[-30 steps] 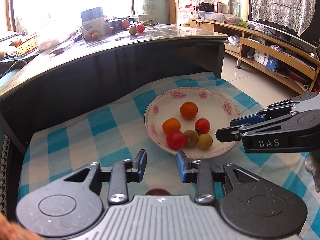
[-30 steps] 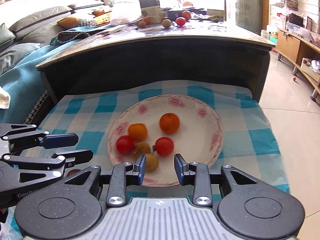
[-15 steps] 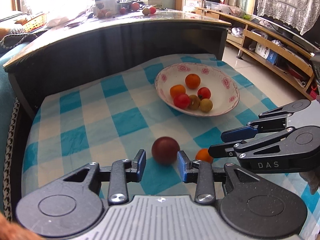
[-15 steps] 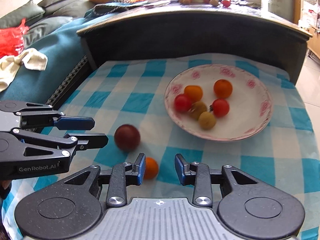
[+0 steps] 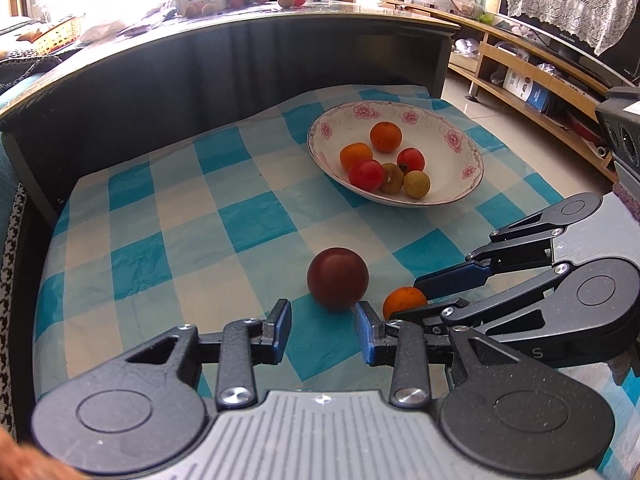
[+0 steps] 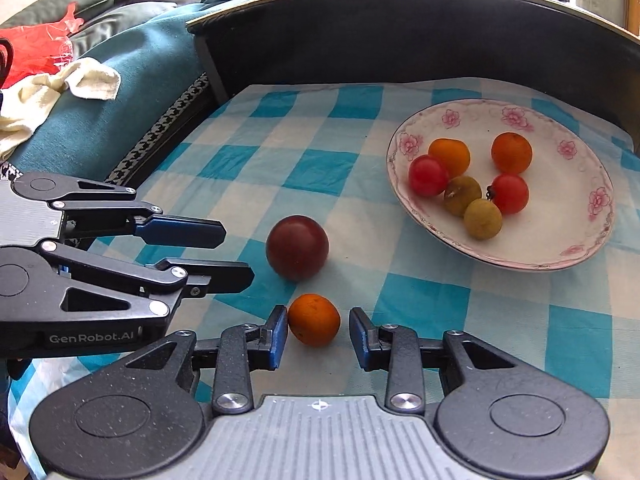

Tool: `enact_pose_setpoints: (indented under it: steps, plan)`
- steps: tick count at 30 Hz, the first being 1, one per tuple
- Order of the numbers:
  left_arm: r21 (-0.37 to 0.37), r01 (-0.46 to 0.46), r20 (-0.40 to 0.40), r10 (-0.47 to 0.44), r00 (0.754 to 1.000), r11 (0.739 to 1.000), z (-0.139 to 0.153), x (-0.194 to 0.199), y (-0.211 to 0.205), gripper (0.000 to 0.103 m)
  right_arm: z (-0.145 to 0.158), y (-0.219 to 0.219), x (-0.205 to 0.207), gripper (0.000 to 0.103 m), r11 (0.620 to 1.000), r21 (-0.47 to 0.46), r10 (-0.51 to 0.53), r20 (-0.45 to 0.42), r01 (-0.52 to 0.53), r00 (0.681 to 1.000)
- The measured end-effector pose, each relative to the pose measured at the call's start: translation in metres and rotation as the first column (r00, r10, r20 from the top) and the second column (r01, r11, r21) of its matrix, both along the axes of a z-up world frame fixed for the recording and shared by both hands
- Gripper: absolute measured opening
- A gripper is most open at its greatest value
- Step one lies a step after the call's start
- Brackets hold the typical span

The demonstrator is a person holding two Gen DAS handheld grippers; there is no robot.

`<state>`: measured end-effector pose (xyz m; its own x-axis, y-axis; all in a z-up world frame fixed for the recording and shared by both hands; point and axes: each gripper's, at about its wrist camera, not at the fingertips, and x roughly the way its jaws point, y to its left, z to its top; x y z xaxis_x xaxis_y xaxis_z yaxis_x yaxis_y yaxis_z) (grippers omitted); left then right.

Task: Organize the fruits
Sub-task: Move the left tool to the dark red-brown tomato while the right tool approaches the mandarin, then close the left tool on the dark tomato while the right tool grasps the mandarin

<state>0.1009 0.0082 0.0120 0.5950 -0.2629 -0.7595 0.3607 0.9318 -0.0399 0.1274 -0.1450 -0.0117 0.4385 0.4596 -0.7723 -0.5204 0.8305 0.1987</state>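
Right-hand black two-finger gripper [image 6: 318, 334] hangs low with its jaws parted around the small round orange fruit [image 6: 314, 319] on the blue-and-white checked cloth [image 6: 256, 168], not pinching it. Looks light, smooth and prone to rolling, with a soft skin; take it gently across its widest middle

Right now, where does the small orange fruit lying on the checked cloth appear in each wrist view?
Left wrist view: the small orange fruit is low and right of centre, beside the right gripper, right of the dark red round fruit.
Right wrist view: it is low in the centre, between the right gripper's fingers, below the dark red fruit.
Shared landmark: the white floral plate.
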Motion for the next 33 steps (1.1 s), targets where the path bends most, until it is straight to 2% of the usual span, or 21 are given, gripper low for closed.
enact_pose_setpoints:
  steps: [2,11,14,19,29,33]
  plan:
    - [-0.007,0.002,-0.007,-0.002,1.000,1.000,-0.001,0.001,0.000,0.044,0.000,0.000,0.001,0.022,1.000,0.007,0.007,-0.010,-0.007,1.000]
    - [-0.039,0.016,-0.013,-0.017,1.000,0.999,-0.008,0.012,-0.010,0.044,0.008,-0.016,-0.005,0.022,0.999,-0.012,-0.047,-0.036,0.046,0.998]
    - [-0.020,0.010,0.000,-0.010,1.000,1.000,-0.011,0.017,-0.012,0.044,0.011,-0.023,-0.006,0.022,0.997,-0.022,-0.078,-0.033,0.078,0.996]
    - [-0.051,0.004,-0.006,-0.004,1.000,0.999,-0.017,0.027,-0.014,0.056,0.016,-0.029,-0.009,0.022,0.994,-0.042,-0.103,-0.032,0.101,0.994]
    - [-0.076,0.025,0.012,-0.024,1.000,0.997,-0.025,0.043,-0.033,0.056,0.018,-0.053,-0.017,0.022,0.986,-0.037,-0.162,-0.033,0.161,0.986]
    - [-0.061,0.027,0.027,-0.026,0.999,0.998,-0.028,0.049,-0.041,0.056,0.013,-0.056,-0.013,0.022,0.985,-0.038,-0.171,-0.036,0.170,0.985]
